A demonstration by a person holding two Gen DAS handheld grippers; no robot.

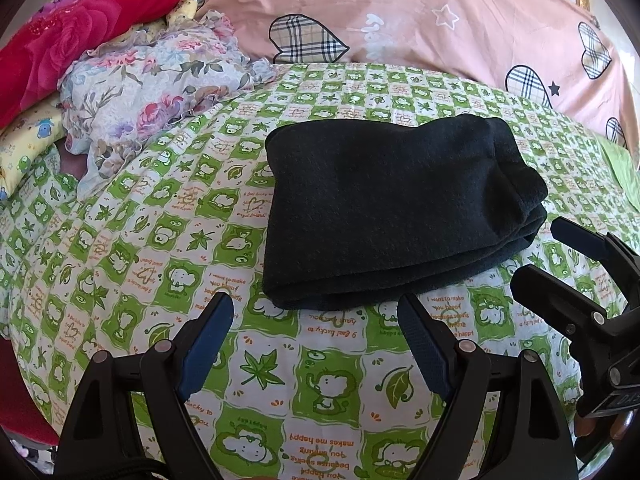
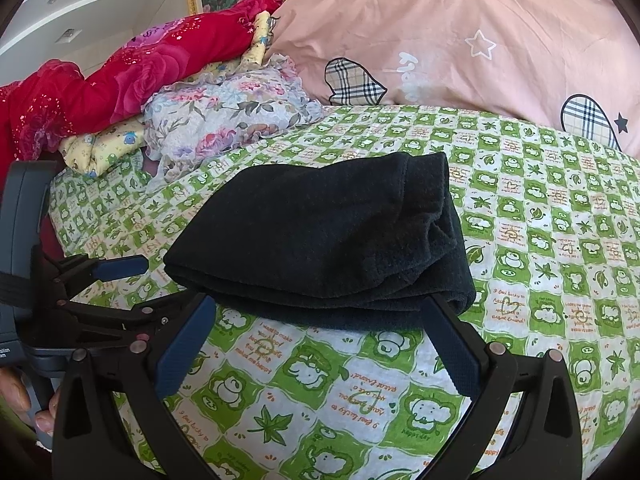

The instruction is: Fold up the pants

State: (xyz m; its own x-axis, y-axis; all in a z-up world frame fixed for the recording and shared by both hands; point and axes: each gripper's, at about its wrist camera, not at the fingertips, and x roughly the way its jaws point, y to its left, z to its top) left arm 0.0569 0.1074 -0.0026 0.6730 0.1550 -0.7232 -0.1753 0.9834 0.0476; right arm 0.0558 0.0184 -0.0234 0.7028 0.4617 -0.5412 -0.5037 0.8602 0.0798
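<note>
Your black pants (image 1: 384,208) lie on the bed's green checked sheet (image 1: 160,240) as a compact, layered bundle, so the folding looks finished or nearly so. Your left claw (image 1: 316,344) is spread wide and empty, just short of the bundle's near edge. Your right claw (image 2: 320,344) is likewise spread and holding nothing, its tips at the near edge. If you want another move, it calls only for squaring the loose layers at the right end; otherwise draw both claws away without snagging the fabric.
</note>
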